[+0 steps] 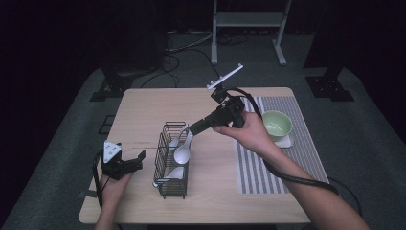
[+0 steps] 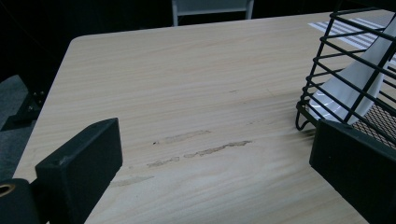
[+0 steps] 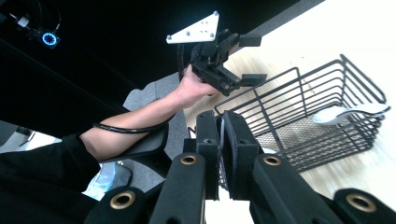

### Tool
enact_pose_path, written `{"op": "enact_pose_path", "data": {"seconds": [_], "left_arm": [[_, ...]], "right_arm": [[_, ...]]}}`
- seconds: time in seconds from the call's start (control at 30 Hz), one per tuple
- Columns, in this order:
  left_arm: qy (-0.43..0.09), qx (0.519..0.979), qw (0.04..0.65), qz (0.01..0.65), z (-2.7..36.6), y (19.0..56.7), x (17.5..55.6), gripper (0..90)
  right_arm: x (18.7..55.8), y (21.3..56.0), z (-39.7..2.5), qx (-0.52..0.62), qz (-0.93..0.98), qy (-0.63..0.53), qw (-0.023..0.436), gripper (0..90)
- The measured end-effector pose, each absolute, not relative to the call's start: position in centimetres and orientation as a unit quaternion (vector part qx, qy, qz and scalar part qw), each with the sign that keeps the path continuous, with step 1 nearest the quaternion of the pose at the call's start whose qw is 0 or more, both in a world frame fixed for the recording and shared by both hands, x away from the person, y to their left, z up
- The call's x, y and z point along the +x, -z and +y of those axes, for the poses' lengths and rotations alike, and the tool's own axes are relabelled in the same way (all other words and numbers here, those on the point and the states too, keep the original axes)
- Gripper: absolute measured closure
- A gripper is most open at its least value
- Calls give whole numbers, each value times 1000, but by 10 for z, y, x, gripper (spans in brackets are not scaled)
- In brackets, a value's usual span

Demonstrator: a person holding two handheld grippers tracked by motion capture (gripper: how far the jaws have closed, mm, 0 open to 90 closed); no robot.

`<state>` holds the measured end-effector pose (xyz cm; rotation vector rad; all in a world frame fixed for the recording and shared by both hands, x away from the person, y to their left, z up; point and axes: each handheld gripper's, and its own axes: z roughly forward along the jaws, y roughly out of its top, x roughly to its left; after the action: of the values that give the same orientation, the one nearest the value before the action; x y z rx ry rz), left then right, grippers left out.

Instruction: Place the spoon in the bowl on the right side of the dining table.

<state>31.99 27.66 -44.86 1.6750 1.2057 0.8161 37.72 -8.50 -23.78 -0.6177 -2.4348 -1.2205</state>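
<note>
Over the basket (image 1: 172,160) | right gripper (image 1: 191,129) pinches spoon (image 1: 184,148) | left gripper (image 2: 210,177) spread beside basket

Lab-like recording space: dark curtained surround, grey carpet (image 1: 72,120), loose floor cables (image 1: 184,45), metal stand legs (image 1: 249,28), lone wooden bench (image 1: 143,105).

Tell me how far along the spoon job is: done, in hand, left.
Done: nothing looks moved out yet; the green bowl on the striped mat looks empty. In hand: the right tongs are shut on a white spoon standing in the black wire basket. The left tongs wait open beside the basket. Left: lifting that spoon out, likely toward the bowl, then another white spoon in the basket.
</note>
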Motion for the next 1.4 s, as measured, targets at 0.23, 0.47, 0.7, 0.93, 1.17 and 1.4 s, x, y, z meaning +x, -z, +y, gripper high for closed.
{"op": "enact_pose_path", "data": {"seconds": [0.23,0.47,0.7,0.93,1.17,1.4], "left_arm": [[-330,675,445,487,277,449,320,15],[-329,676,444,487,277,449,320,15],[-330,675,445,487,277,449,320,15],[-330,676,443,487,277,449,320,15],[-330,678,442,486,276,449,320,15],[-331,678,441,485,276,448,319,15]], "right_arm": [[378,234,-101,-227,-855,435,168,856],[381,238,-127,-251,-849,435,162,856],[382,240,-140,-264,-846,435,158,855],[383,243,-153,-273,-844,437,150,856],[385,245,-164,-285,-840,438,145,856],[386,246,-172,-291,-836,443,139,856]]}}
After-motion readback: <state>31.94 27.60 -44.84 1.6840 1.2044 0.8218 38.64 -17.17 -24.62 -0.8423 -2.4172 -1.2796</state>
